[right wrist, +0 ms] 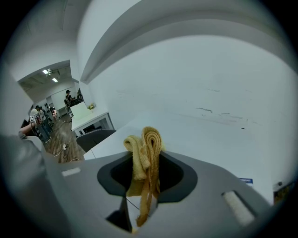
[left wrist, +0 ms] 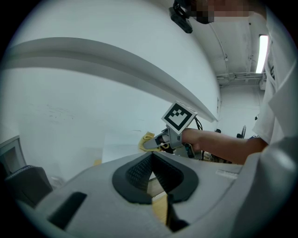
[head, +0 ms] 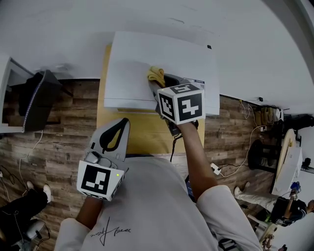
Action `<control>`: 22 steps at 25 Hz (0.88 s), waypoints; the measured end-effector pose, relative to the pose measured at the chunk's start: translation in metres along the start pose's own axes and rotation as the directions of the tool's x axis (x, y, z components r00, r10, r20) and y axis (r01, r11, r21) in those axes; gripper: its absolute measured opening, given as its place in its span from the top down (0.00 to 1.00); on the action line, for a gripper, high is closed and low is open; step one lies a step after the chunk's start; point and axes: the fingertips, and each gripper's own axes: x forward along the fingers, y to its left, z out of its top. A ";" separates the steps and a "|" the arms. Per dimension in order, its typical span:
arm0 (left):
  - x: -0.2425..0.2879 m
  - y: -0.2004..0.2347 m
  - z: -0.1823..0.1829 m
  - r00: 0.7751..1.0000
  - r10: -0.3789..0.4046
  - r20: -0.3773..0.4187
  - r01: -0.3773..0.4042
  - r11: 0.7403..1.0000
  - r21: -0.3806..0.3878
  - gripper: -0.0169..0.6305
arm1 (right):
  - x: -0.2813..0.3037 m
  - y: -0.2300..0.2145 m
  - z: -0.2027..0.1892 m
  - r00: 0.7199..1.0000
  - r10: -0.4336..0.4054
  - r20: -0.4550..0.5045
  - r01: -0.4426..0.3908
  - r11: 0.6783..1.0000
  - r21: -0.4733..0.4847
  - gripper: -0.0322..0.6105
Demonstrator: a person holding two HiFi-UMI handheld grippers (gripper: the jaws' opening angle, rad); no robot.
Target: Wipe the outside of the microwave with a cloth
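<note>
One microwave [head: 162, 54], one cloth [head: 156, 74], one table [head: 140, 131], two tongs [head: 120, 126] [head: 158, 84].

Open-plan office or lab workspace, wood-plank floor [head: 64, 127], plain white walls [head: 59, 29], white desks [right wrist: 88, 114] and a dark office chair [right wrist: 95, 137], cables [head: 245, 147] and a power strip [head: 216, 169] across the floor, ceiling strip light [left wrist: 263, 53], people [right wrist: 69, 96] standing far off.

the top of the microwave [head: 142, 56] is bare all round the cloth [head: 156, 74], so there is room to slide. the wall [head: 147, 14] stands just behind. the table [head: 140, 128] in front is bare wood.
</note>
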 end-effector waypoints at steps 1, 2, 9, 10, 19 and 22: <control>-0.001 0.001 0.000 1.000 0.002 -0.002 -0.002 1.000 0.002 0.99 | 0.002 0.005 0.002 1.000 0.010 0.001 -0.010 1.000 -0.005 0.76; -0.001 0.002 -0.001 1.000 0.004 -0.005 -0.004 1.000 0.005 0.99 | 0.005 0.010 0.003 1.000 0.020 0.001 -0.020 1.000 -0.011 0.76; -0.007 0.012 -0.001 0.999 0.035 0.000 -0.035 0.999 0.001 0.99 | 0.025 0.048 0.014 0.995 0.102 0.001 -0.101 0.994 -0.041 0.76; -0.008 0.014 0.000 0.999 0.042 0.002 -0.042 0.999 0.000 0.99 | 0.027 0.053 0.017 0.994 0.112 0.004 -0.111 0.993 -0.043 0.76; -0.015 0.024 -0.001 0.997 0.080 -0.005 -0.080 0.997 -0.007 0.99 | 0.045 0.088 0.030 0.983 0.183 0.009 -0.182 0.981 -0.066 0.76; -0.017 0.026 0.002 0.996 0.090 0.003 -0.090 0.996 -0.005 0.99 | 0.049 0.098 0.033 0.980 0.198 0.018 -0.196 0.978 -0.076 0.76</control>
